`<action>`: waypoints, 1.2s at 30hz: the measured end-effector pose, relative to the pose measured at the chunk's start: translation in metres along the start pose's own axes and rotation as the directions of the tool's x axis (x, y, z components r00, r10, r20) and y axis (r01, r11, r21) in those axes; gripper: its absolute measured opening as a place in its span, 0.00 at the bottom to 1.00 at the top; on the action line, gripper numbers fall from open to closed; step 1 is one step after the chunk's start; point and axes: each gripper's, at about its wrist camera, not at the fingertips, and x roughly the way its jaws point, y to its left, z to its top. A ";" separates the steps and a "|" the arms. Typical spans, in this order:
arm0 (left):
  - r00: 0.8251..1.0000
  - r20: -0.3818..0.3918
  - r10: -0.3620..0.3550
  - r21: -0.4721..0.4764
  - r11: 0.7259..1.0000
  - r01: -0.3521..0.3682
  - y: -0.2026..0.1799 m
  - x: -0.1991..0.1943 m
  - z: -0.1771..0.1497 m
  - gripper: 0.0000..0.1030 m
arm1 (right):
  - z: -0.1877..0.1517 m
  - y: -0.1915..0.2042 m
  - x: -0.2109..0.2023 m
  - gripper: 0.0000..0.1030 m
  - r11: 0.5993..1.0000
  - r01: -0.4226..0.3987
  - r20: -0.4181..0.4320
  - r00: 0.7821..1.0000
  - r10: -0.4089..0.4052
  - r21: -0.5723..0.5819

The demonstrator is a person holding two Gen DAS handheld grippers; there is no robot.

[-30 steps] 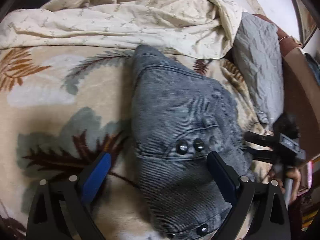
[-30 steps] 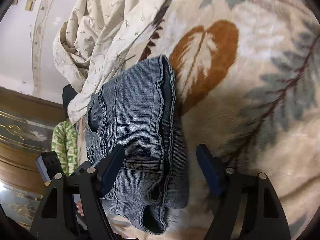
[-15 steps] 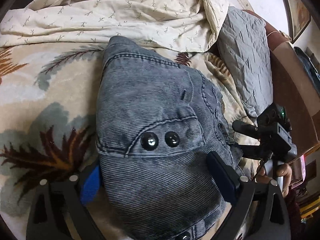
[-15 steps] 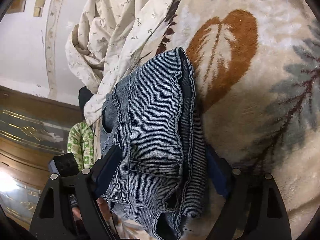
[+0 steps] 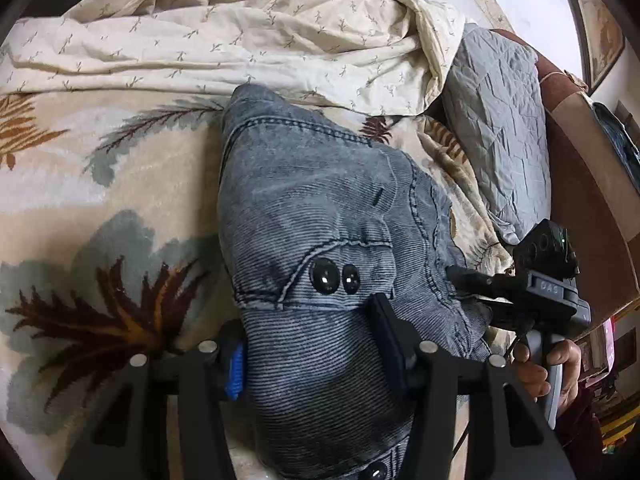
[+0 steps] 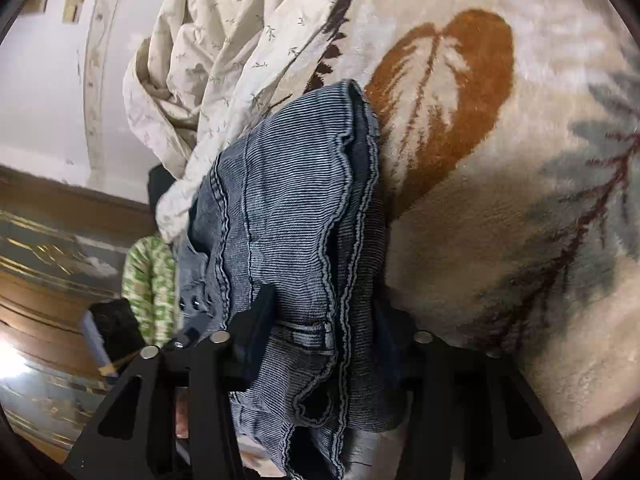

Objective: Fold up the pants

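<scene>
Spreading across both views is the leaf-print blanket (image 5: 120, 200), with a rumpled cream sheet (image 5: 240, 32) along the top of the left wrist frame and a grey quilted pillow (image 5: 504, 128) at upper right. Centre frame sit the pants (image 5: 320, 240), blue-grey denim already doubled into a compact bundle — stacked hems and layered edges show plainly in the right wrist view (image 6: 304, 240). Judging by that, the main folds look done; what's left seems to be a final tuck or setting the bundle down neat.

Now the tools: the left gripper (image 5: 308, 344), low in the frame, has both fingers pressed against the denim bundle near the two dark snaps (image 5: 334, 276), jaws narrowed onto it. Right gripper (image 6: 332, 344), bottom centre, likewise pinches the stacked layers between its fingers, clamped on cloth. It also appears at the right edge of the left view (image 5: 480, 284).
</scene>
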 end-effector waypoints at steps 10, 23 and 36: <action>1.000 0.024 -0.013 0.001 1.000 0.013 -0.003 -0.004 -0.001 0.43 | -0.005 0.016 0.001 0.33 0.998 0.017 0.047 0.999 -0.014 -0.068; 0.992 0.124 0.005 0.027 1.000 -0.008 -0.012 -0.047 0.006 0.29 | -0.014 0.073 -0.013 0.27 0.977 0.055 0.131 0.991 -0.028 -0.205; 0.926 0.361 0.112 0.036 0.990 -0.133 -0.011 -0.159 0.003 0.29 | -0.039 0.181 -0.011 0.27 0.914 -0.023 0.233 0.964 0.128 -0.405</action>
